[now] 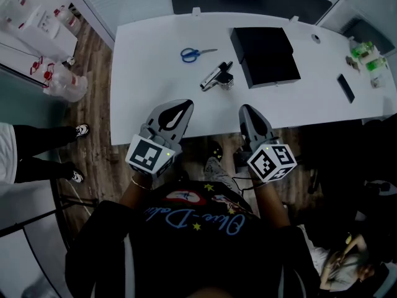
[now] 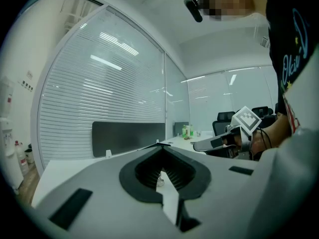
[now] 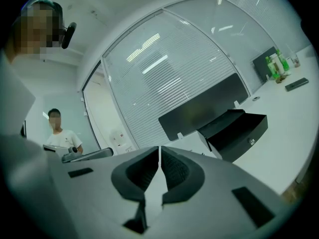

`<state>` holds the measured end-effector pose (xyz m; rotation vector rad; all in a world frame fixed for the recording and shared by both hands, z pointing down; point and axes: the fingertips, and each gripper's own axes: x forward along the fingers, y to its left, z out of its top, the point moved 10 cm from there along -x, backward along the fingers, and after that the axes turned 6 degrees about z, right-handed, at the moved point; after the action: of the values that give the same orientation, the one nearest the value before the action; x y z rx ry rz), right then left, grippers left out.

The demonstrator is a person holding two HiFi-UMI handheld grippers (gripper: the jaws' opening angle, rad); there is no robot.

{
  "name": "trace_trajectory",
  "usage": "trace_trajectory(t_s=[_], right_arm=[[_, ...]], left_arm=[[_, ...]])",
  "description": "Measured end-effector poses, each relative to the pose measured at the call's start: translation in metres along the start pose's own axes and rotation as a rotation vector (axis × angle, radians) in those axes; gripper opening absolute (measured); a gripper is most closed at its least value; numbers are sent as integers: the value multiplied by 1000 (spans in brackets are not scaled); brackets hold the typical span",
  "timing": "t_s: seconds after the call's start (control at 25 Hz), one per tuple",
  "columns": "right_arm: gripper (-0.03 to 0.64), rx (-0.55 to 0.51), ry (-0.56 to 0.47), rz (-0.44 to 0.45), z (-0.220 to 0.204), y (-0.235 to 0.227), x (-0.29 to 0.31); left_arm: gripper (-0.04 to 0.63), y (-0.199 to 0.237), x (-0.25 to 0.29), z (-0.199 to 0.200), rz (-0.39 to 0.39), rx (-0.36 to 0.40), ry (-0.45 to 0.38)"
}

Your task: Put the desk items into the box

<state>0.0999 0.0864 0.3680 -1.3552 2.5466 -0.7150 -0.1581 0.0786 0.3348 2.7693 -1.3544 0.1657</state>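
On the white table [image 1: 149,92] lie blue-handled scissors [image 1: 197,54] and a black and silver stapler [image 1: 216,76] with a small clear item beside it. To their right stands a black box [image 1: 265,56], its lid raised, which also shows in the right gripper view as the black box [image 3: 234,128]. Both grippers hover at the table's near edge, well short of the items. My left gripper [image 1: 185,104] [image 2: 160,147] has its tips together and holds nothing. My right gripper [image 1: 246,108] [image 3: 159,147] is shut and empty too.
A black phone [image 1: 345,87] and green bottles [image 1: 366,51] sit at the table's right end. A dark partition [image 3: 199,111] runs along the far edge. One person's legs [image 1: 37,148] stand left of the table, near plastic bags [image 1: 62,79] on the floor.
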Motion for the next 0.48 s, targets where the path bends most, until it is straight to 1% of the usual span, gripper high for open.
trace_trajectory(t_s=[0.08, 0.16, 0.24, 0.36, 0.48], right_arm=[[11, 8, 5, 7, 1, -6, 3], [11, 19, 11, 10, 1, -14, 7], [11, 41, 20, 7, -1, -22, 10], [11, 74, 35, 1, -4, -36, 17], [15, 97, 50, 3, -7, -48, 26]], left_arm=[[9, 0, 7, 1, 12, 16, 18], [9, -3, 14, 0, -9, 25, -7], [9, -4, 22, -4, -17, 18, -16], [9, -3, 33, -8, 3, 12, 13], [9, -2, 43, -11, 22, 26, 42]])
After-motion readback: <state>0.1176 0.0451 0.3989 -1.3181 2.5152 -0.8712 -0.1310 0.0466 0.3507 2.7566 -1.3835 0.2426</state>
